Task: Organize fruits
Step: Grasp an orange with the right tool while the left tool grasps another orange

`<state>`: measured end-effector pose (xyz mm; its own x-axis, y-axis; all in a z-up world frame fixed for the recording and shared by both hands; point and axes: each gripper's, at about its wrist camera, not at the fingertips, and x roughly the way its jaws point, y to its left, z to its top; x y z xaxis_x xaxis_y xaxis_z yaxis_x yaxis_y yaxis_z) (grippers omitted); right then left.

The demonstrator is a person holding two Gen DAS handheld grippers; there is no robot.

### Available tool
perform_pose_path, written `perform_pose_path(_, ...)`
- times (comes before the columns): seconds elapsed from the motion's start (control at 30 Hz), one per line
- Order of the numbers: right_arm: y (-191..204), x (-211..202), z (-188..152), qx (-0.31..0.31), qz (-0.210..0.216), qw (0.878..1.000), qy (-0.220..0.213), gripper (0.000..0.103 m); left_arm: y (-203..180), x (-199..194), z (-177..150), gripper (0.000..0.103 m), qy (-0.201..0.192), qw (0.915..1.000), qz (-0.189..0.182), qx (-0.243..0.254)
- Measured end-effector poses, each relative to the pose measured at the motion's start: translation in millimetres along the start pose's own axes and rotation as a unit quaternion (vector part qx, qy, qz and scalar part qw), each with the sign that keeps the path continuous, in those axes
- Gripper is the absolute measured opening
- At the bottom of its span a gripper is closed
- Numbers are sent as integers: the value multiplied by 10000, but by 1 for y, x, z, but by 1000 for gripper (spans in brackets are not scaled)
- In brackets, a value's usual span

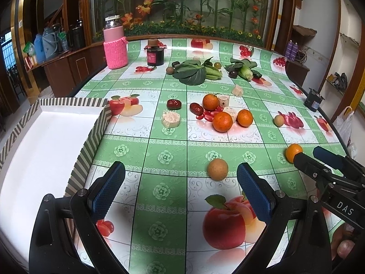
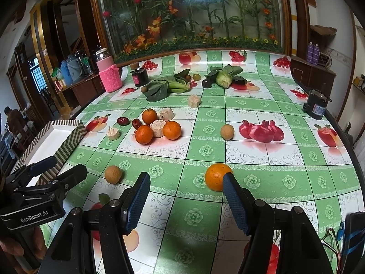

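Note:
In the left wrist view my left gripper (image 1: 181, 182) is open over the tablecloth, nothing between its blue pads. A brown round fruit (image 1: 217, 169) lies just ahead, inside the right finger. The striped box (image 1: 100, 125) with a white floor stands to the left. My right gripper (image 2: 186, 196) is open too; an orange (image 2: 216, 177) rests on the table at the tip of its right finger, outside the jaws. The same orange (image 1: 293, 152) shows beside the right gripper (image 1: 306, 154). Three more oranges (image 2: 144, 134) sit mid-table. The left gripper (image 2: 66, 166) reaches in beside the brown fruit (image 2: 113, 174).
Red dates (image 1: 173, 104) and pale cake pieces (image 1: 170, 118) lie among the oranges. A small tan fruit (image 2: 227, 132) sits alone. Leafy greens (image 1: 194, 70), a pink-sleeved bottle (image 1: 115, 43) and a dark jar (image 1: 155, 53) stand at the back. A black cylinder (image 2: 317, 105) sits at the right edge.

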<state>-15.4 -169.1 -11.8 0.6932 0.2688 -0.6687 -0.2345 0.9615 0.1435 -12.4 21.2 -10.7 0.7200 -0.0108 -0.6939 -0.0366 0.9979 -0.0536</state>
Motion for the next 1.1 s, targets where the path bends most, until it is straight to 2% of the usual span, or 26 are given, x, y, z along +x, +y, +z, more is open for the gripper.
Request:
perform_pose_path(0.2, -12, 9, 5, 31, -39, 10000, 85, 66, 12, 5, 11, 100, 135, 9997, -164, -129)
perform_pose_path(0.3, -21, 14, 9, 93, 7, 9999, 131, 66, 15, 6, 19, 100, 97, 9998, -100, -144)
perform_pose_path(0.43, -33, 19, 12, 168, 23, 9996, 225, 66, 8, 11, 28, 100, 93, 9999, -113, 45)
perform_pose_path(0.73, -47, 33, 5, 201, 124, 9986, 468, 65, -14, 34, 37, 100, 377, 9985, -302, 246)
perform_pose_path(0.77, -47, 35, 4, 177, 146, 9985, 502, 61, -17, 36, 38, 100, 390, 9983, -312, 285)
perform_pose_path(0.87, -48, 45, 2, 97, 156, 9975, 677, 38, -26, 45, 41, 99, 453, 9977, -284, 423)
perform_pose_path(0.9, -48, 46, 1, 99, 196, 9976, 659, 35, -28, 49, 42, 99, 491, 9974, -285, 448)
perform_pose_path(1.1, -51, 45, 0, 135, 293, 9979, 563, 34, -42, 71, 54, 99, 595, 9960, -309, 598)
